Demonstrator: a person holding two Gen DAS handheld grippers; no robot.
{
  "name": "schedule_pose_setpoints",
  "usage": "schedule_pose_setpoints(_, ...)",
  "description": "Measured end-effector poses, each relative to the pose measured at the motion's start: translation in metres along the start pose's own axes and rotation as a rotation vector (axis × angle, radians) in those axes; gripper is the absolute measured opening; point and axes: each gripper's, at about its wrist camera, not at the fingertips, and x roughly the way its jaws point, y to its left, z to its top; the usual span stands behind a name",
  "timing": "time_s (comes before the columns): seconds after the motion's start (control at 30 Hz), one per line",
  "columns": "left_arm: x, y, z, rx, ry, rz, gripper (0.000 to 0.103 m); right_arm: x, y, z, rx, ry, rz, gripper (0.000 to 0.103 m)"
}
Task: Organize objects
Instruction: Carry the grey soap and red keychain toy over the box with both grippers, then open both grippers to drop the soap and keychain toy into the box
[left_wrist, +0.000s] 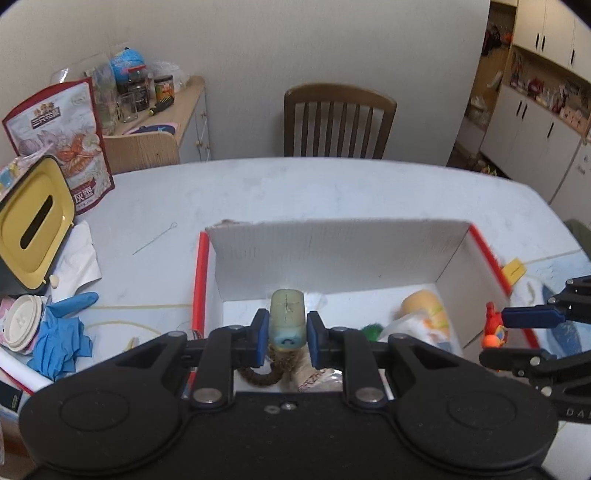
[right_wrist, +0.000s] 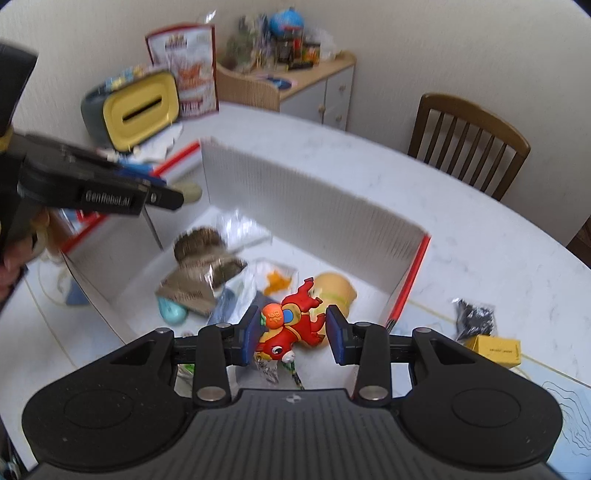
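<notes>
A white cardboard box (left_wrist: 332, 254) with red edges stands open on the pale table. My left gripper (left_wrist: 287, 332) is shut on a translucent yellow-green capsule (left_wrist: 287, 314) with a blue end, held over the box's near left part. In the right wrist view, my right gripper (right_wrist: 293, 336) is shut on a red toy figure (right_wrist: 291, 328) with an orange ball, above the box's (right_wrist: 314, 206) near right corner. The left wrist view shows that toy (left_wrist: 493, 325) at the right gripper's blue fingertip (left_wrist: 532, 317). Inside lie a tan plush (right_wrist: 336, 288), a brown furry item (right_wrist: 199, 242), packets and a teal object (right_wrist: 171, 310).
Left of the box are a yellow-lidded bin (left_wrist: 33, 221), blue gloves (left_wrist: 62, 339), a cup lid (left_wrist: 22, 325) and a snack bag (left_wrist: 70, 140). A small yellow carton (right_wrist: 495, 349) and a black packet (right_wrist: 474, 317) lie right of the box. A wooden chair (left_wrist: 338, 122) stands behind the table.
</notes>
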Motion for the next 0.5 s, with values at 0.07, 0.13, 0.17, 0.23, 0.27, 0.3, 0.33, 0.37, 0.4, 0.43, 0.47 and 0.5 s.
schedule_pose_setpoints(0.07,0.007,-0.001,-0.002,0.02,0.015,0.0,0.019,0.008,0.002,-0.004,-0.009,0.022,-0.001,0.037)
schedule_pose_setpoints(0.13,0.012,-0.003,-0.003,0.044,0.029,-0.003,0.019,0.014,0.004,-0.008,-0.013,0.041,0.003,0.037)
schedule_pose_setpoints(0.17,0.015,-0.004,-0.004,0.055,0.035,-0.005,0.019,0.017,0.006,-0.009,-0.016,0.046,0.004,0.037)
schedule_pose_setpoints(0.23,0.02,-0.007,-0.006,0.076,0.05,-0.009,0.019,0.02,0.008,-0.012,-0.016,0.056,0.012,0.037)
schedule_pose_setpoints(0.27,0.022,-0.008,-0.007,0.086,0.058,-0.012,0.019,0.022,0.009,-0.013,-0.017,0.059,0.013,0.037)
schedule_pose_setpoints(0.3,0.024,-0.009,-0.008,0.096,0.066,-0.014,0.019,0.023,0.01,-0.013,-0.017,0.062,0.013,0.037)
schedule_pose_setpoints(0.33,0.026,-0.01,-0.01,0.104,0.074,-0.016,0.019,0.024,0.01,-0.014,-0.015,0.064,0.016,0.037)
schedule_pose_setpoints(0.37,0.028,-0.011,-0.011,0.111,0.085,-0.018,0.019,0.025,0.01,-0.014,-0.011,0.066,0.018,0.037)
schedule_pose_setpoints(0.4,0.029,-0.011,-0.013,0.116,0.095,-0.019,0.019,0.026,0.01,-0.014,-0.007,0.067,0.019,0.037)
schedule_pose_setpoints(0.43,0.031,-0.012,-0.014,0.12,0.106,-0.02,0.019,0.027,0.01,-0.015,-0.002,0.068,0.022,0.037)
schedule_pose_setpoints(0.47,0.032,-0.012,-0.016,0.126,0.112,-0.021,0.019,0.028,0.009,-0.015,0.006,0.069,0.025,0.037)
schedule_pose_setpoints(0.5,0.032,-0.012,-0.017,0.131,0.119,-0.023,0.019,0.028,0.009,-0.016,0.017,0.07,0.028,0.037)
